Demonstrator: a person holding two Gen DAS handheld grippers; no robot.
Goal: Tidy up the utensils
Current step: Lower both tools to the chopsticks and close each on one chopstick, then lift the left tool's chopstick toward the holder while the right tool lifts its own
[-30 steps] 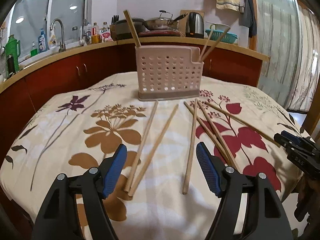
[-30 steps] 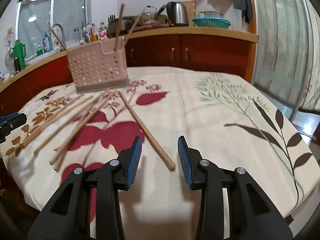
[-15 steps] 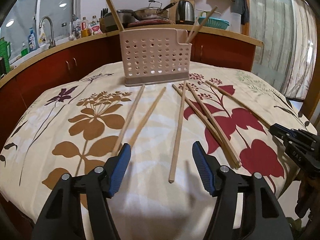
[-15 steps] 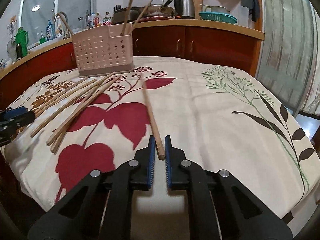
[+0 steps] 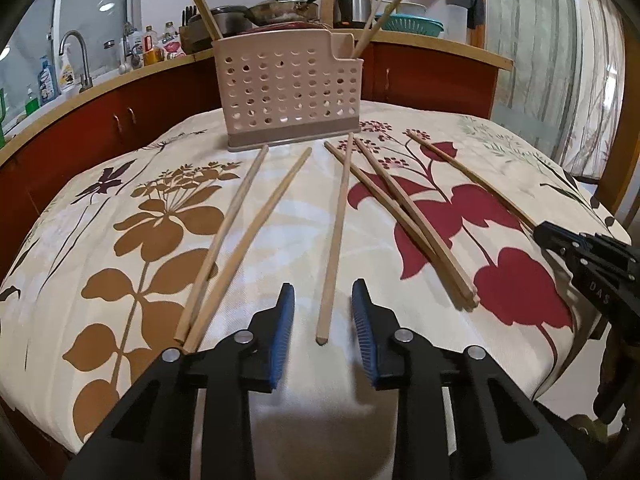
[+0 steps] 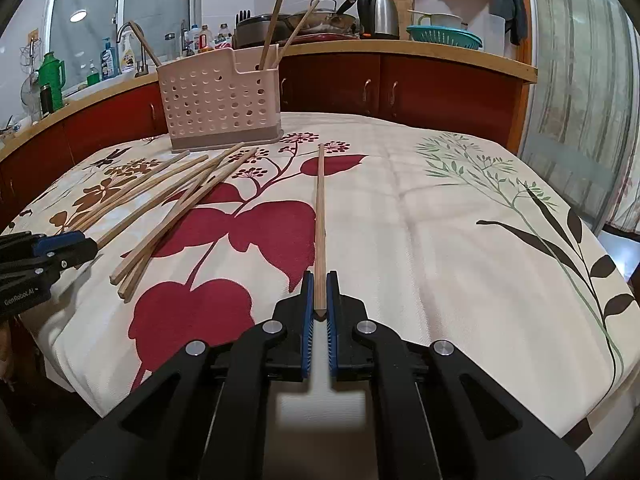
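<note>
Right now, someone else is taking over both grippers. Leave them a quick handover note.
Right gripper: shut on the near end of one chopstick, which lies apart from the rest.
Left gripper: open, straddling the near end of a chopstick on the cloth.
Holder: upright at the table's far side, three chopsticks already in it.
Left: these two and five more loose chopsticks.

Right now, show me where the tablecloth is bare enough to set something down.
Bare cloth lies right of the chopstick that the right gripper clamps, over the green leaf print to the table edge. Crowded: the loose chopsticks fanned between the holder and the left gripper.
</note>
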